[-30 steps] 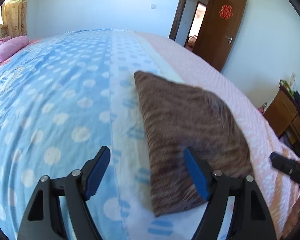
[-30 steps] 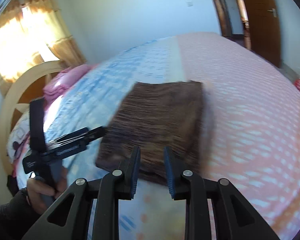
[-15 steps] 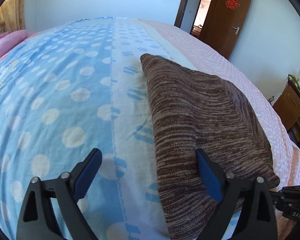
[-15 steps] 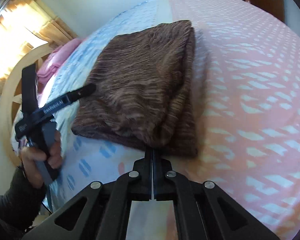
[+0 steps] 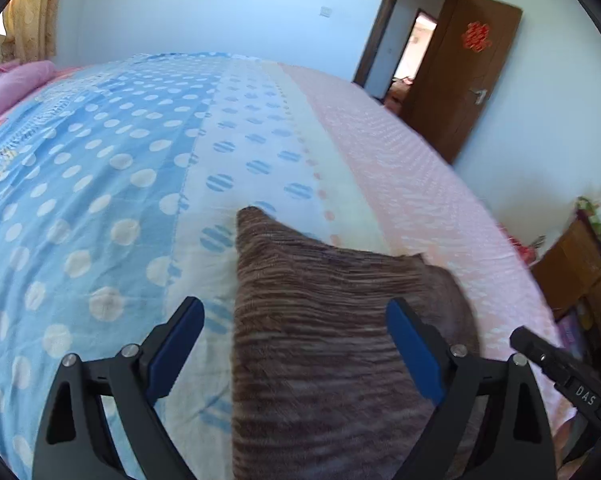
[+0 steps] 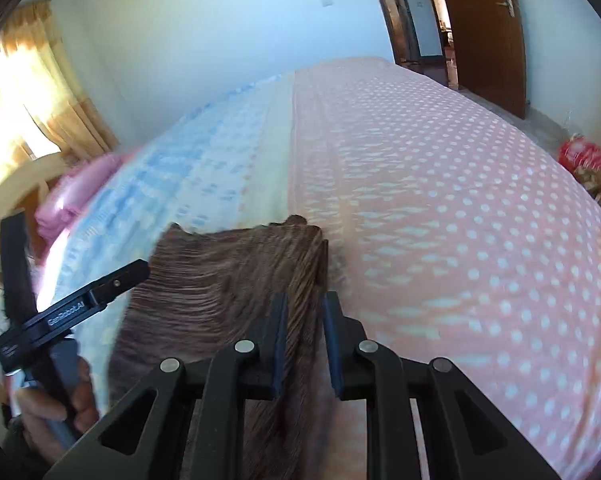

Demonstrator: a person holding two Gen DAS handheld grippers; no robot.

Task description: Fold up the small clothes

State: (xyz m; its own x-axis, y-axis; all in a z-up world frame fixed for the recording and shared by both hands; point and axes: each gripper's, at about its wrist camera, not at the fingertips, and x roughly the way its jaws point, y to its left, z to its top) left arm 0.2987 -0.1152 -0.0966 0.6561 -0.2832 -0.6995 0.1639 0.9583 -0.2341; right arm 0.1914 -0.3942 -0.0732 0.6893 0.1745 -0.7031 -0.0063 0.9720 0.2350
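A folded brown striped knit garment [image 5: 320, 320] lies on the bed, blurred by motion. My left gripper [image 5: 296, 344] hangs over its near half with jaws wide and closing slightly. The blue pads [image 5: 414, 354] do not press the cloth. My right gripper [image 6: 305, 332] is over the garment's [image 6: 220, 280] right edge. Its jaws are opening to a narrow gap, and the cloth edge shows through that gap ungripped. Each view shows the other gripper: the right one's black body [image 5: 560, 372], and the left one [image 6: 72, 308] held in a hand [image 6: 52, 400].
The bedsheet [image 5: 100, 200] is blue with white dots on the left and pink [image 6: 440, 200] on the right. Pink bedding [image 5: 8, 84] lies at the head end. A brown door [image 5: 464, 76] stands open, and a wooden cabinet [image 5: 572, 264] is beside the bed.
The garment sits lower and nearer in both views than half a second ago. The right jaws, shut at its near edge then, now stand slightly apart over it. The left jaws stay wide.
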